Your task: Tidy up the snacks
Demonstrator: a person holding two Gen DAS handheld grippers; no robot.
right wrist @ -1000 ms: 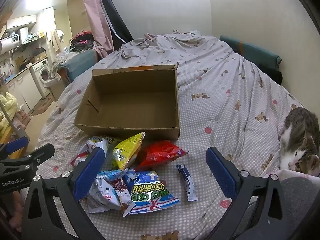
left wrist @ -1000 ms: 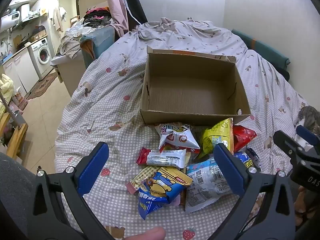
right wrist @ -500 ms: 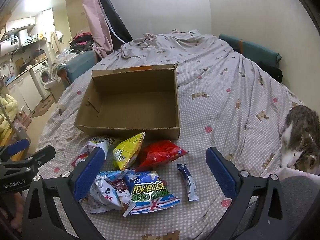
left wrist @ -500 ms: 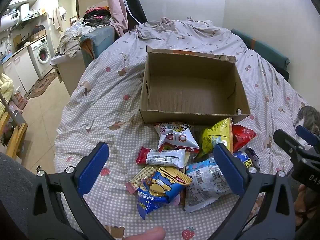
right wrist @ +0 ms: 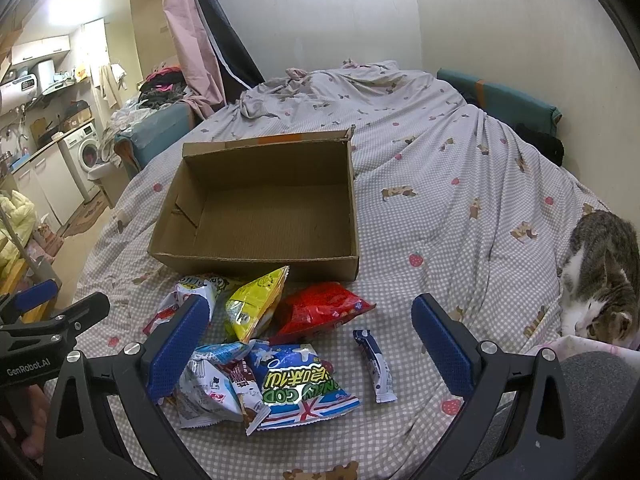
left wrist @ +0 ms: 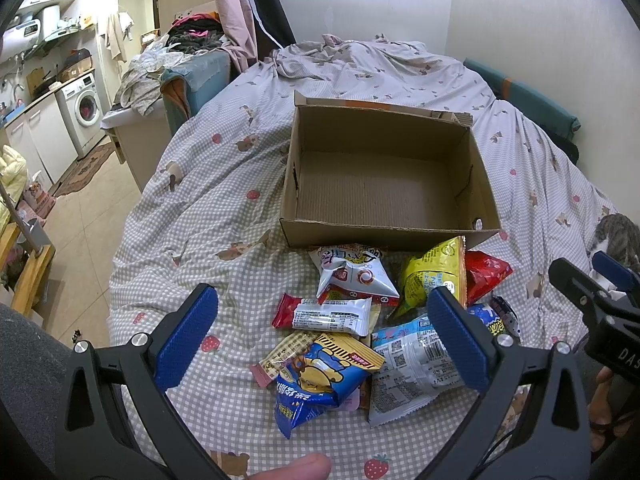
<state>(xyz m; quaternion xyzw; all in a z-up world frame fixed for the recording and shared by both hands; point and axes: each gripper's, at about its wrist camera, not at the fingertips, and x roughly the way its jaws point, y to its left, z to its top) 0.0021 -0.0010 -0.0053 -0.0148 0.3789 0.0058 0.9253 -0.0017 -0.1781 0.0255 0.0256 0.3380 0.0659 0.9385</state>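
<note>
1. Big bed (left wrist: 208, 208) with a checked sheet, holding everything.
2. Brown cardboard box (left wrist: 384, 232) sitting on the bed, open on top, nothing inside yet.
3. Grey and white cat (right wrist: 600, 272) curled up at the right edge of the bed, well apart from the box.
4. Pile of snacks (left wrist: 360, 320) lying on the sheet just in front of the near wall of the box, not in it. Task not started, by the look of it.
5. Left gripper (left wrist: 320, 340) spread wide open, holding nothing, hanging above the left part of the pile.
6. Right gripper (right wrist: 312, 344) spread wide open too, holding nothing, hanging above the right part of the pile.
7. Blue bear bag (left wrist: 320, 380) right between the left gripper's fingers (left wrist: 188, 336), so probably the easy first pick for the left side. Long way running from near left to far right.
8. Red bag (right wrist: 320, 312) and yellow bag (right wrist: 256, 304) touching each other, close to the box.
9. Small blue and white bar (right wrist: 376, 364) lying alone, just beside the pile on the right, nearer the right gripper. Long way pointing toward and away from the gripper, so a grab across its thin sides looks best.
</note>
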